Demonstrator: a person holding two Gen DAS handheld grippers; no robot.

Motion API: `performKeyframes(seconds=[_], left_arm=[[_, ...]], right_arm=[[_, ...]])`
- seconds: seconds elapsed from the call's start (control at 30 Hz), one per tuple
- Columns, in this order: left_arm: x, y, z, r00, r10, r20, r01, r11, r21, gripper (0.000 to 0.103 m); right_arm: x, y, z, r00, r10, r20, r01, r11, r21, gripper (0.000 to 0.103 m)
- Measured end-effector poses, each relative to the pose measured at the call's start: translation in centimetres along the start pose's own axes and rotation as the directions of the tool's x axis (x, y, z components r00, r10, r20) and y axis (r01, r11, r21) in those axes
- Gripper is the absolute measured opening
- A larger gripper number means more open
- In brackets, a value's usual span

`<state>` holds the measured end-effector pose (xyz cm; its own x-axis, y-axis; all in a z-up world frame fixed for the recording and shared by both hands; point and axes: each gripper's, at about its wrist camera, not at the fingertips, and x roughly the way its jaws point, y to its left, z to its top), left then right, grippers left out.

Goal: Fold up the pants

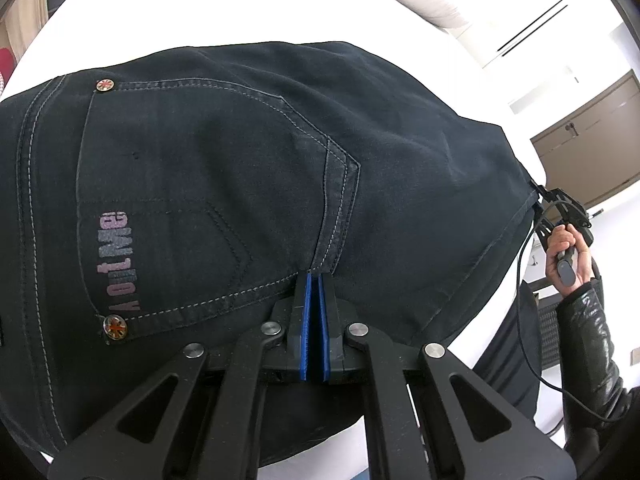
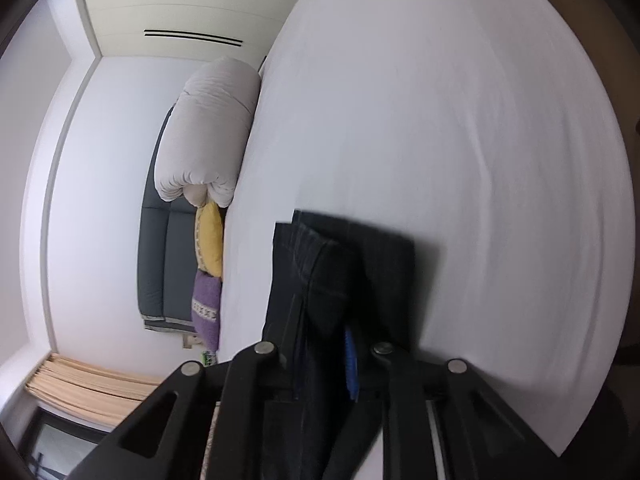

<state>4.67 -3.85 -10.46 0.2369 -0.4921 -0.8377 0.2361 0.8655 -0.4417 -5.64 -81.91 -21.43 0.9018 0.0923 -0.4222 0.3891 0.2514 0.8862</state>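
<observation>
Dark navy jeans (image 1: 248, 168) hang spread in front of the white bed (image 1: 200, 12), back pocket with a lettered print facing me. My left gripper (image 1: 315, 280) is shut on the jeans' seam edge beside the pocket, blue pads pressed together. My right gripper (image 1: 560, 208) shows at the far right of the left wrist view, held in a hand, pinching the jeans' other end. In the right wrist view my right gripper (image 2: 320, 300) is shut on a bunched fold of the jeans (image 2: 340, 264), which covers its fingers except one blue pad (image 2: 351, 364).
A rolled white duvet (image 2: 208, 128), a yellow cushion (image 2: 210, 236) and a purple cushion (image 2: 206, 308) lie against a grey headboard (image 2: 156, 248). A brown cabinet (image 1: 588, 132) stands beyond the bed. The person's black-sleeved arm (image 1: 588, 344) is at the right.
</observation>
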Motion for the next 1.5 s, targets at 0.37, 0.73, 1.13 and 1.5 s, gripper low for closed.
performKeyframes(seconds=[0.37,0.73,1.13,1.5], left_arm=[[-0.3,0.9,0.0,0.999,-0.042,0.004,0.042,0.998,-0.037,0.004],[-0.7,2.9,-0.2,0.996,-0.092,0.022,0.093,0.994,-0.054,0.004],[-1.4,4.5,-0.7,0.991,-0.123,0.048,0.127,0.989,-0.080,0.004],[-1.4,5.2,-0.8,0.987,-0.151,0.052,0.155,0.985,-0.075,0.004]], right_arm=[[-2.6,-0.2,0.0,0.995,-0.069,0.074,0.071,0.997,-0.023,0.004],[-1.5,-2.3,1.0,0.996,-0.084,-0.006,0.084,0.996,-0.013,0.001],[-2.1,11.1,-0.5,0.966,-0.259,-0.017,0.215,0.835,-0.506,0.044],[10.1,19.9,-13.0,0.812,-0.580,-0.064,-0.130,-0.072,-0.989,0.046]])
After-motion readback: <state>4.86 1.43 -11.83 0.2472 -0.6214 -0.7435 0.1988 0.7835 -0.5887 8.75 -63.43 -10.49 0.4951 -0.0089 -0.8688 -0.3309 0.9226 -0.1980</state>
